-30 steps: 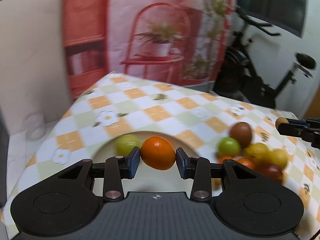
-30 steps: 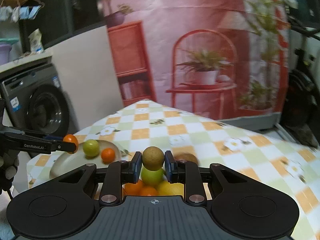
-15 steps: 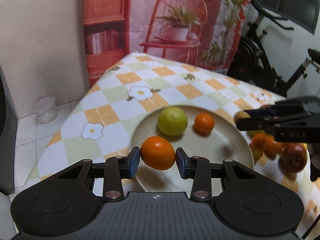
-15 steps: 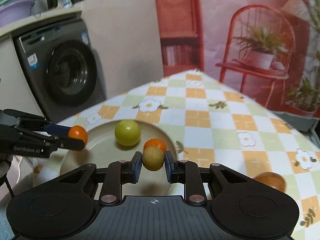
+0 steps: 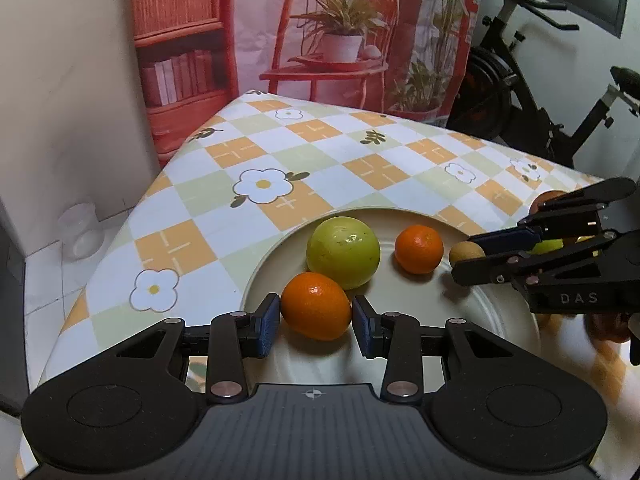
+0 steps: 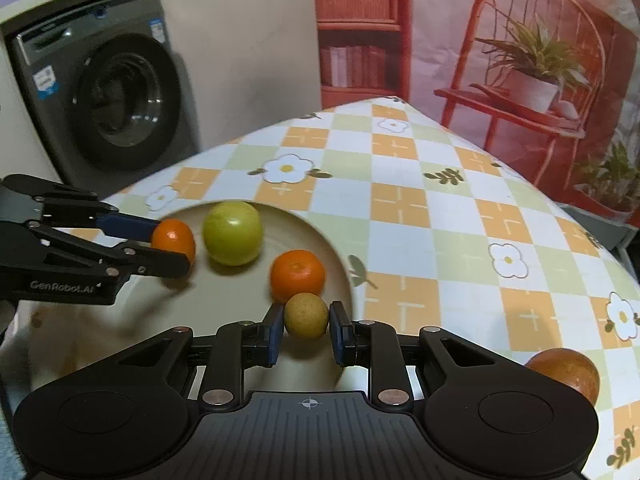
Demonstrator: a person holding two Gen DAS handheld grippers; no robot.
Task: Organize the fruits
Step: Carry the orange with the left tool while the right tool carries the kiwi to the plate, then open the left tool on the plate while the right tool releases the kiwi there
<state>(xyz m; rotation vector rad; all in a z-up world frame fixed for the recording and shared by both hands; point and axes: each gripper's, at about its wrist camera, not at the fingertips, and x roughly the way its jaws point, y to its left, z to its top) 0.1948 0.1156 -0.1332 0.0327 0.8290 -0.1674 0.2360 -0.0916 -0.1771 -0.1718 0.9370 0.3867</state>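
left gripper (image 5: 316, 318): clamped on an orange (image 5: 315, 306); blue pads pressing it from both sides; hanging over the near-left part of the plate (image 5: 404, 216), the orange looks just above the plate floor, can't tell if it's touching; from the right wrist view this gripper (image 6: 170, 246) comes in from the left with the orange (image 6: 174, 240) at its tip

right gripper (image 6: 306, 328): squeezed tight on a small yellow-brown fruit (image 6: 306, 315); sitting over the plate's (image 6: 316, 232) near-right edge; in the left wrist view it (image 5: 466, 258) reaches in from the right, fruit (image 5: 464, 252) poking out at the tip

plate: round, beige; on the tablecloth (image 5: 360, 160) near the table's left corner

already on the plate: a big green apple (image 5: 343, 252) toward the back-left; a small tangerine (image 5: 419, 249) to its right; the two are apart, not touching; held orange sits just in front of the apple, fruit in the right gripper just beside the tangerine

off the plate: a reddish-brown fruit (image 6: 564, 372) on the cloth to the right; a few more fruits behind the right gripper, mostly hidden and blurry

tablecloth: orange, green and white checks with daisies

background: washer (image 6: 108, 92) on the left; printed backdrop (image 5: 348, 32) with red chair and plant; exercise bike (image 5: 532, 92) on the right
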